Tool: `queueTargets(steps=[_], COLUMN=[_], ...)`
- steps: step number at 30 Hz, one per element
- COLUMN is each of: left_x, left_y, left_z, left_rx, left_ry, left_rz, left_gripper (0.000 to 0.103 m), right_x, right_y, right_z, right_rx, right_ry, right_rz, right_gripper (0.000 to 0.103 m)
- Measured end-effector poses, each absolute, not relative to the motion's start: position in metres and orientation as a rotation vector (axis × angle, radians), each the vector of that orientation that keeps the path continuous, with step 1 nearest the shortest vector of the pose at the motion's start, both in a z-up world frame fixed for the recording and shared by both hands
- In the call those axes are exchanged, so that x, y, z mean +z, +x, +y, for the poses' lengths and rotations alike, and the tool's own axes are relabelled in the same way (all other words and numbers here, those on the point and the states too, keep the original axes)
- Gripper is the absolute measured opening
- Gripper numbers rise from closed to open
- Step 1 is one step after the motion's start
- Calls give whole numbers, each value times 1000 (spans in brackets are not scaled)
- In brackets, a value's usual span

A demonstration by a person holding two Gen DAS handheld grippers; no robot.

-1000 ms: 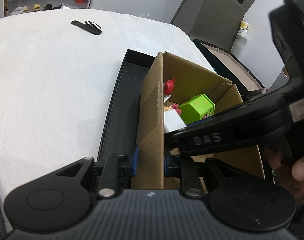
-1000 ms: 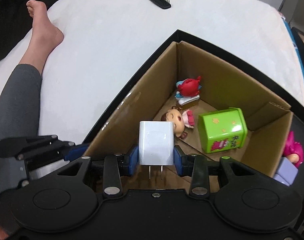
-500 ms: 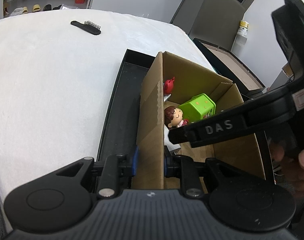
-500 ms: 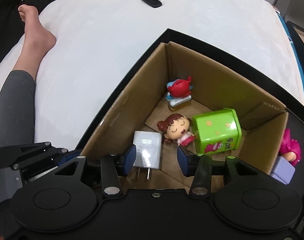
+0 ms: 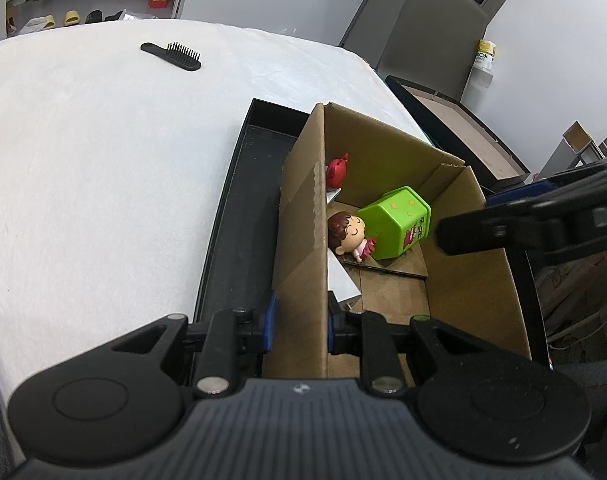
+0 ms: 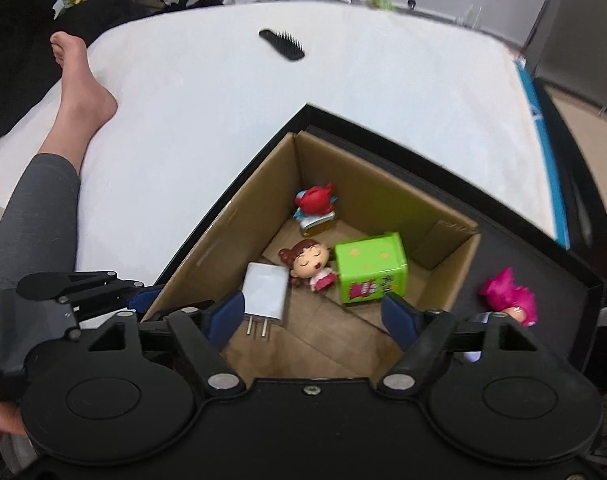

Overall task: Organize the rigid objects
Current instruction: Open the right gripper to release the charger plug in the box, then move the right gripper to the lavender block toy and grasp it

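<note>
My left gripper (image 5: 299, 320) is shut on the left wall of the open cardboard box (image 5: 303, 240). My right gripper (image 6: 311, 320) hovers over the box (image 6: 379, 184), its jaws opening, and nothing is pressed between the pads. The white charger (image 6: 265, 292) lies flat on the box floor just beyond the left pad, prongs toward me. Beside it lie a small doll (image 6: 309, 264), a green cube box (image 6: 369, 268) and a red figure (image 6: 315, 204). In the left wrist view the charger (image 5: 341, 280) is partly hidden by the wall.
The box sits in a black tray (image 6: 543, 264) on a white bed. A pink-haired doll (image 6: 509, 296) lies in the tray right of the box. A black hairbrush (image 6: 283, 44) rests far back on the bed. A person's bare leg (image 6: 75, 96) lies at the left.
The right gripper let go of the white charger, which now lies on the box floor. Its jaws spread wide and it rose away from the box. The left gripper kept its grip.
</note>
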State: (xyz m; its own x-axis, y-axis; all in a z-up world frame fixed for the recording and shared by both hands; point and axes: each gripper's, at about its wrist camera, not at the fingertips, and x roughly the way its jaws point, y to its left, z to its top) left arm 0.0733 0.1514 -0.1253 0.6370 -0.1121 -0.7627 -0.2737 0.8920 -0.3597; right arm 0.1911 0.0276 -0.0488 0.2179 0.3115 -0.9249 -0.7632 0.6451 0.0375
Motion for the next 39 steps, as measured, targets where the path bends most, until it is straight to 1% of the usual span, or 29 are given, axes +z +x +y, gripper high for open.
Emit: queueTargets(steps=[2, 4, 8, 10, 19, 24, 39], left_x=[-126, -126, -127, -127, -127, -127, -127], left_y=[74, 74, 73, 73, 73, 73, 73], left_z=[151, 150, 151, 151, 152, 153, 153], left_rx=[97, 98, 98, 99, 97, 96, 96], left_ry=[-470, -467, -472, -471, -472, -474, -475], left_rz=[885, 887, 887, 886, 887, 888, 889], left_gripper=[21, 21, 21, 21, 21, 21, 21], right_x=[-43, -39, -29, -23, -15, -22, -53], right_y=[191, 189, 188, 187, 209, 231, 263], right_z=[22, 16, 5, -3, -42, -65, -94], right_rx=[785, 775, 782, 777, 624, 545, 386], right_ry=[-481, -481, -473, -459, -397, -310, -282], right_rz=[1107, 1086, 1060, 1040, 979, 1046, 1138], right_gripper=[78, 86, 93, 99, 103, 103, 103])
